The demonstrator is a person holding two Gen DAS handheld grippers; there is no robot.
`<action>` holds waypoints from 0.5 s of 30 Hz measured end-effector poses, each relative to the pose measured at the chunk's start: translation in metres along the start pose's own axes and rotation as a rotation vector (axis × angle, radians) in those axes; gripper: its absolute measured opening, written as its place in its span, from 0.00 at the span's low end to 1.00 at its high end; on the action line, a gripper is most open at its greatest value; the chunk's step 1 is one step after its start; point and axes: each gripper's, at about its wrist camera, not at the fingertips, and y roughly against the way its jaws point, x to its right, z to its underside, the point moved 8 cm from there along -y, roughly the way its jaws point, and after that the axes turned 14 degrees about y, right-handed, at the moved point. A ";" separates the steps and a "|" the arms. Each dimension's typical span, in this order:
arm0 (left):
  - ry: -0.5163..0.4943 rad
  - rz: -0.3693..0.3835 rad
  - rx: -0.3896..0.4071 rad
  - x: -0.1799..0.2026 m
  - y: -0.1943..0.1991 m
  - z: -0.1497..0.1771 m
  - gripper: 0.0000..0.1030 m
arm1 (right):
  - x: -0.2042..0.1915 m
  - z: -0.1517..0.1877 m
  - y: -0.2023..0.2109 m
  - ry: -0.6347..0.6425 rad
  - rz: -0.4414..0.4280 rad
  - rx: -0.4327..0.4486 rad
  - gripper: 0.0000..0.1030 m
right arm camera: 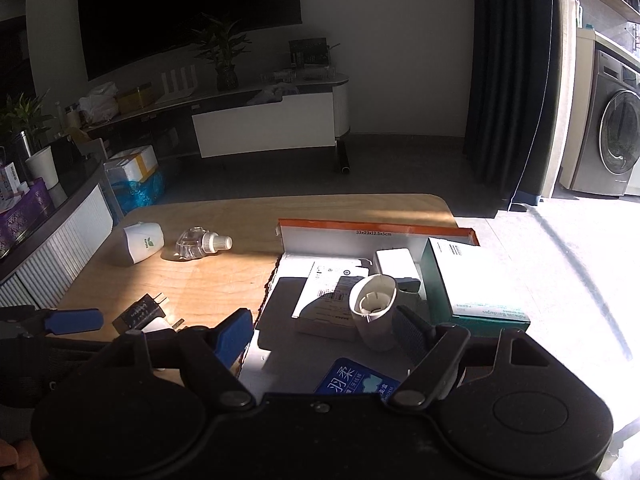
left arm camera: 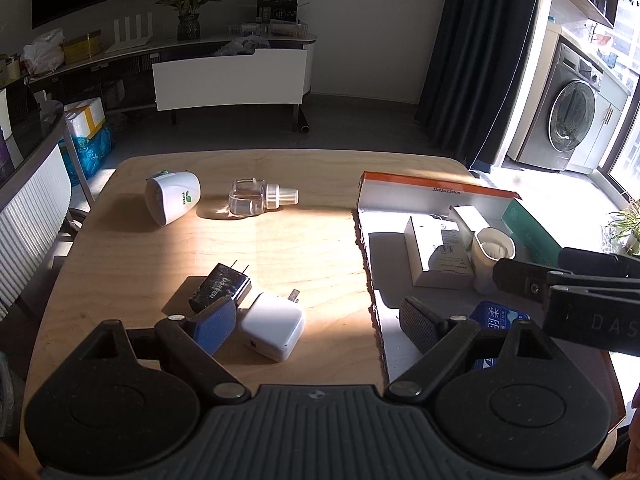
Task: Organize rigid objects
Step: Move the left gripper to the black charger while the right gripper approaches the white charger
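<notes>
On the wooden table [left arm camera: 280,240], a white charger [left arm camera: 272,326] lies between the jaws of my open left gripper [left arm camera: 316,326], close to its blue finger and not gripped. A black charger [left arm camera: 220,286] lies just beyond that finger. Farther back are a white plug-in device [left arm camera: 174,202] and a clear bottle [left arm camera: 260,198]. My right gripper [right arm camera: 322,336] hangs open over the shallow cardboard box [right arm camera: 360,240]. A white cup-shaped piece [right arm camera: 374,308] stands just inside its black finger, and the pads do not press it. A blue packet [right arm camera: 356,380] lies beneath.
The box also holds a flat white box [right arm camera: 332,300], a small white block [right arm camera: 394,262] and a teal carton [right arm camera: 476,280]. The right gripper's fingers [left arm camera: 520,280] reach in at the right of the left wrist view. A ribbed cabinet [left arm camera: 32,232] stands left of the table.
</notes>
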 end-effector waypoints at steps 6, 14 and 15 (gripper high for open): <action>0.014 -0.009 -0.001 -0.011 0.000 -0.001 0.88 | -0.013 0.000 -0.005 0.010 -0.019 -0.009 0.88; 0.038 -0.019 -0.004 -0.028 -0.003 -0.003 0.88 | -0.029 -0.002 -0.014 0.029 -0.044 -0.022 0.88; 0.040 -0.020 -0.005 -0.031 -0.003 -0.002 0.88 | -0.030 -0.002 -0.015 0.030 -0.047 -0.024 0.88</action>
